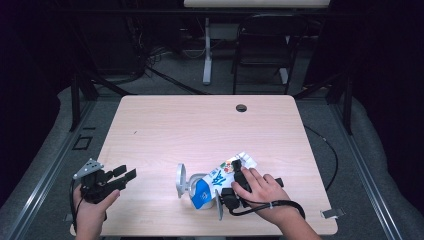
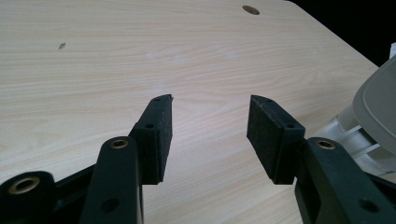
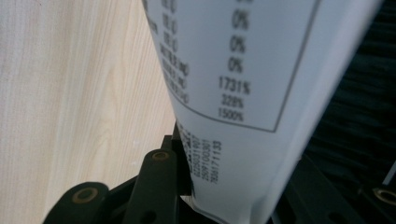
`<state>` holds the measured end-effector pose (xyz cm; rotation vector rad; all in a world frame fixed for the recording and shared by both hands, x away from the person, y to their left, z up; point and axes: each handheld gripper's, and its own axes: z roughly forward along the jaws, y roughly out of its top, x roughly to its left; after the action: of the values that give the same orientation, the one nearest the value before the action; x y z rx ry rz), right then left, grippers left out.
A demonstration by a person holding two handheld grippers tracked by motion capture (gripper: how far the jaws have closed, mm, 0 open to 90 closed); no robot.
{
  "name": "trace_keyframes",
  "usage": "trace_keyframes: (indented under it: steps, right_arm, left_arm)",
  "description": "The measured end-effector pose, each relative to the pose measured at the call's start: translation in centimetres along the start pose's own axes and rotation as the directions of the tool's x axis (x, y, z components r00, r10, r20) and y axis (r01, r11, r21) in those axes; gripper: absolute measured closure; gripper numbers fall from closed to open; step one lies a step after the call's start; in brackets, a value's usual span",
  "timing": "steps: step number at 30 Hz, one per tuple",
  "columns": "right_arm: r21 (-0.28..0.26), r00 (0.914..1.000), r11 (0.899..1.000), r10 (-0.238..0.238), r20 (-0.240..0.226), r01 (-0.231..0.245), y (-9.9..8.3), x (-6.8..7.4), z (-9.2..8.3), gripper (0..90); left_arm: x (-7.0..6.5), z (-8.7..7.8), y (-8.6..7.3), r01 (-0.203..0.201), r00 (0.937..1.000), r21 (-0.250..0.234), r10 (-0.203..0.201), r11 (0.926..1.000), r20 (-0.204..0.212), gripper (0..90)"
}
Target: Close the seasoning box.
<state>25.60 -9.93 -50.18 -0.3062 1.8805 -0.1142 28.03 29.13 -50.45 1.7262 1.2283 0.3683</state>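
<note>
- Table (image 1: pixel 200 125): light wood top, one round cable hole (image 1: pixel 241 108) near the far edge, right of centre. Dark floor and a chair (image 1: pixel 262 45) beyond it.
- Carton (image 1: pixel 220 178): white with blue and multicoloured print, lying on its side on the near part of the table, right of centre. Its long axis runs diagonally from near-left to far-right. In the right gripper view its white panel shows a printed table of percentages and a line of digits.
- Grey-white plastic piece (image 1: pixel 182 182): just left of the carton's blue end; touching or not, can't tell. It also shows at the right edge of the left gripper view, close to that gripper's right jaw.
- Right gripper (image 1: pixel 235 182): held by the right hand (image 1: pixel 265 192) at the near-right side of the carton. The jaws sit either side of the carton, clamped on it. The right gripper view has the carton wall running between the two black jaws. A black cable loops off by the wrist.
- Left gripper (image 1: pixel 122 175): in the left hand (image 1: pixel 92 210) at the near-left corner of the table, well apart from the carton. The jaws stand apart with bare table between the pads (image 2: pixel 163 135). Grey three-cornered plate on top.
</note>
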Motion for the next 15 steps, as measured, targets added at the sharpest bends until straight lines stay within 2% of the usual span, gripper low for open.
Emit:
trace_keyframes:
  steps: [10,15]
  right_arm:
    - [-0.005,0.999,0.999,0.043,0.005,-0.043,-0.09,0.39,-0.13,70.8]
    - [-0.016,0.9949,0.995,0.101,-0.007,-0.101,-0.19,0.74,-0.13,70.9]
  left_arm:
    - [0.02,-0.13,0.0,-0.001,1.0,-0.001,0.001,1.0,-0.001,50.9]
    - [0.09,-0.19,-0.05,0.004,1.0,-0.003,-0.004,1.0,-0.004,50.9]
